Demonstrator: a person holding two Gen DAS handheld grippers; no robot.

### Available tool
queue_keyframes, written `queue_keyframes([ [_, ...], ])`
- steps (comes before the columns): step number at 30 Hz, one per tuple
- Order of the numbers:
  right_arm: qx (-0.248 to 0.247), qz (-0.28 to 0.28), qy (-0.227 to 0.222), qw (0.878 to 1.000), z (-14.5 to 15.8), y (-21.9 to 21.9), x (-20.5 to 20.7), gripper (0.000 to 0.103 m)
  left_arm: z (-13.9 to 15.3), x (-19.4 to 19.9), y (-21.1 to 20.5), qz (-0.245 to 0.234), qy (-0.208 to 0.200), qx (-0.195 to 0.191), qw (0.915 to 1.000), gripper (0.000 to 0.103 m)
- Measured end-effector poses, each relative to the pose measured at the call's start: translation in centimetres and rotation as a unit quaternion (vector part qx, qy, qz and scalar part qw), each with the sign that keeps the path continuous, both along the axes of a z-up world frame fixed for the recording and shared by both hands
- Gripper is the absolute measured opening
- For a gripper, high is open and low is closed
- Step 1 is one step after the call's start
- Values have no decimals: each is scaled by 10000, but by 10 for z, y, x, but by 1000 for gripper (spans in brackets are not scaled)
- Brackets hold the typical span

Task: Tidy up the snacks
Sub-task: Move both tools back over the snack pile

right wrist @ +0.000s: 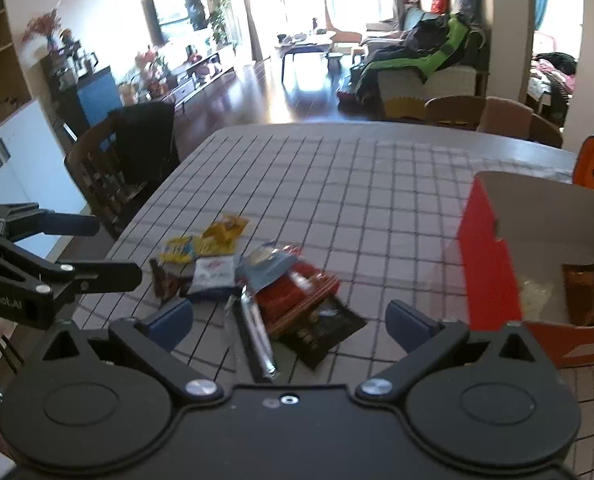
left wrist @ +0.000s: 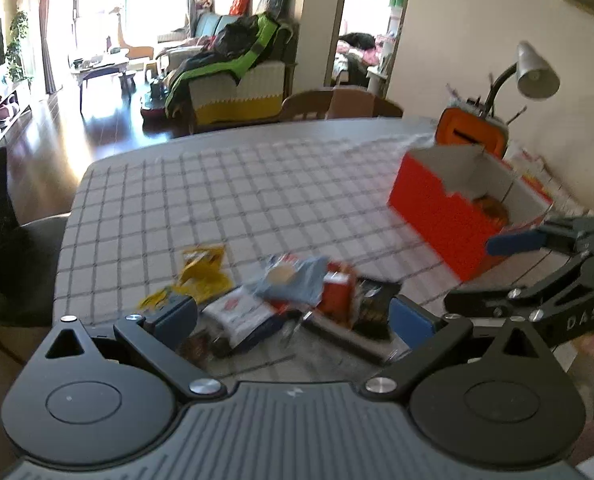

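A pile of snack packets lies on the checked tablecloth: yellow packets [left wrist: 205, 276] [right wrist: 217, 236], a blue-grey packet [left wrist: 293, 284] [right wrist: 269, 266], a red packet [left wrist: 337, 292] [right wrist: 301, 292], a dark packet [left wrist: 373, 306] [right wrist: 321, 328], a white packet [left wrist: 241, 312] [right wrist: 213, 274]. An open red cardboard box [left wrist: 437, 208] [right wrist: 489, 264] stands at the right with a brown packet [right wrist: 585, 292] inside. My left gripper [left wrist: 293, 320] is open and empty just above the pile. My right gripper [right wrist: 289, 320] is open and empty over the dark packet; it also shows in the left wrist view [left wrist: 497, 276].
An orange holder [left wrist: 473, 132] and a desk lamp [left wrist: 533, 72] stand behind the box by the wall. Wooden chairs [right wrist: 109, 172] [left wrist: 337, 104] surround the table [right wrist: 377, 168]. The left gripper shows at the left edge of the right wrist view [right wrist: 93, 248].
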State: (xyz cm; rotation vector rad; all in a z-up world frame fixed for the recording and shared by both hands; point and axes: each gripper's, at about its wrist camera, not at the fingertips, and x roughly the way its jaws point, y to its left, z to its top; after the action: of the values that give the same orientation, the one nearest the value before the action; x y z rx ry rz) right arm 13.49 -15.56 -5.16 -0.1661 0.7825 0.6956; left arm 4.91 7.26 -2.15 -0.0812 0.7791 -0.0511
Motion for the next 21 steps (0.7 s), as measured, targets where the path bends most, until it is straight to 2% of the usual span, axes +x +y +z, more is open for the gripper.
queue_keyframes([
  [4,-104,132,96,9998,-14,13,-5,103,-18,-11,12,27,182,203,9996,103],
  [9,-313,292,130,9990,-33,29,-9,103,-33,-21,24,53,301,174,9994,103],
  [14,-724,508,117,9960,-52,46,-12,102,-50,-24,31,35,470,106,9988,103],
  [21,-1145,1037,125,9879,-75,70,-14,96,-77,-20,34,49,691,230,9973,103],
])
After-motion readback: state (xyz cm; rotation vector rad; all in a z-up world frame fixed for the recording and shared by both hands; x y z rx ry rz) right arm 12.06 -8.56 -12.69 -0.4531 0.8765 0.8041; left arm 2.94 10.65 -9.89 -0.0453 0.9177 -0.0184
